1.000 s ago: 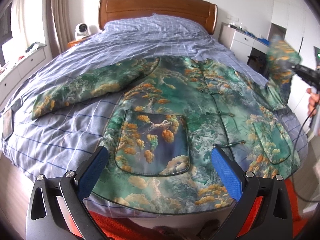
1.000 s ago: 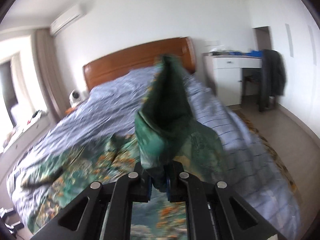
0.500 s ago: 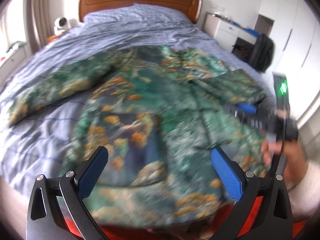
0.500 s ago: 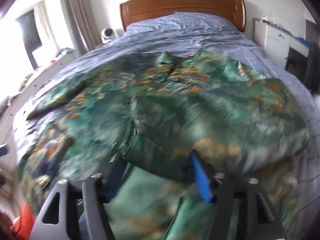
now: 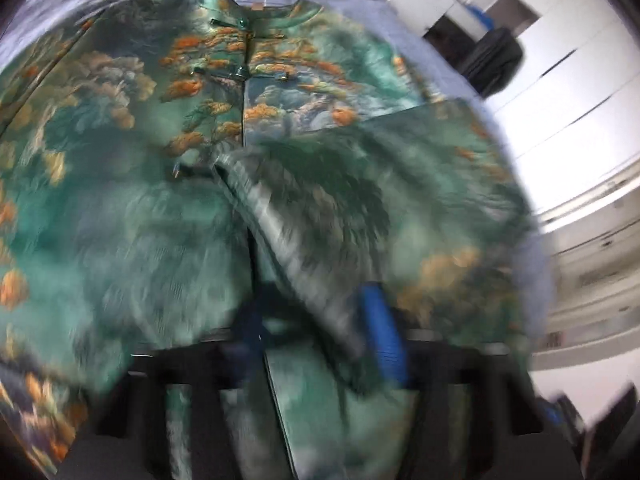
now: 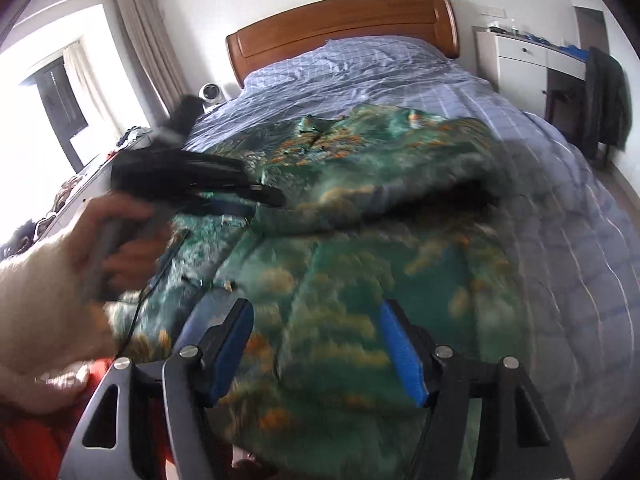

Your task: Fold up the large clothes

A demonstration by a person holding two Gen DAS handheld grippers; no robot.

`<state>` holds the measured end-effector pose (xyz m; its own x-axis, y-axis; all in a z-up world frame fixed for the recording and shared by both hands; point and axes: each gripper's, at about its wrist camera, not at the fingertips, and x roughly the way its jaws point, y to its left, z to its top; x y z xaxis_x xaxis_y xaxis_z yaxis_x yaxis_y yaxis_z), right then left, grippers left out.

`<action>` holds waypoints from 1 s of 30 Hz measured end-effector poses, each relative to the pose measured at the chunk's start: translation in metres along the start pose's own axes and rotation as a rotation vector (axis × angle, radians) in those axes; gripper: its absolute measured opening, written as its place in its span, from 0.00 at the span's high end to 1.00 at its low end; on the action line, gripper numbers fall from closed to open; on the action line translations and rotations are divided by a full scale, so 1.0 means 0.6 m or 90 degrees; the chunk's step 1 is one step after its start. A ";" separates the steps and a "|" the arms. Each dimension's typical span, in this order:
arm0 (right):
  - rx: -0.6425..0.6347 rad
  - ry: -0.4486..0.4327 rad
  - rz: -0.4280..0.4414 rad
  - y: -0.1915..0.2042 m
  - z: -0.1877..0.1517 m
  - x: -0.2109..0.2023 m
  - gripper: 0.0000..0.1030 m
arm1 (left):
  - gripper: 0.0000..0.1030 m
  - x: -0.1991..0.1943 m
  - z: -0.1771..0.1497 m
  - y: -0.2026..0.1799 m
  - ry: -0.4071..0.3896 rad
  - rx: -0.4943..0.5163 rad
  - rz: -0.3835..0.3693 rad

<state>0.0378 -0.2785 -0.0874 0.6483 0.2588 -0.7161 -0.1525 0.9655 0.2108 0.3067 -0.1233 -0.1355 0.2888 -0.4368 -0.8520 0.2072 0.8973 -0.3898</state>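
surface: bed (image 6: 400,68), blue checked cover | on it: green patterned jacket (image 6: 360,208) spread flat

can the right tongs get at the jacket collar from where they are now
Probably yes. The right tongs stand open over the jacket, and the collar lies uncovered farther up the bed. The folded sleeve lies between but stays low.

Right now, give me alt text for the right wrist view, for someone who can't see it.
A green patterned jacket lies on a blue checked bed, one sleeve folded across it. The right gripper hovers over its hem, jaws open, while the left gripper reaches in from the left.
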 end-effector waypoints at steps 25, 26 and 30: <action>-0.021 0.039 -0.135 -0.207 0.345 0.348 0.35 | 0.87 -0.013 0.062 0.152 -0.124 -0.061 0.101; -0.017 0.062 -0.138 -0.210 0.340 0.368 0.35 | 0.87 -0.009 0.061 0.150 -0.127 -0.051 0.107; 0.027 0.133 -0.130 -0.238 0.316 0.438 0.35 | 0.85 0.001 0.056 0.150 -0.138 -0.026 0.119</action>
<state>0.3716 -0.3535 -0.1794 0.4944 0.0636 -0.8669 -0.0011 0.9974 0.0725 0.3568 -0.0448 -0.1596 0.5128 -0.2634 -0.8171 0.0945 0.9633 -0.2513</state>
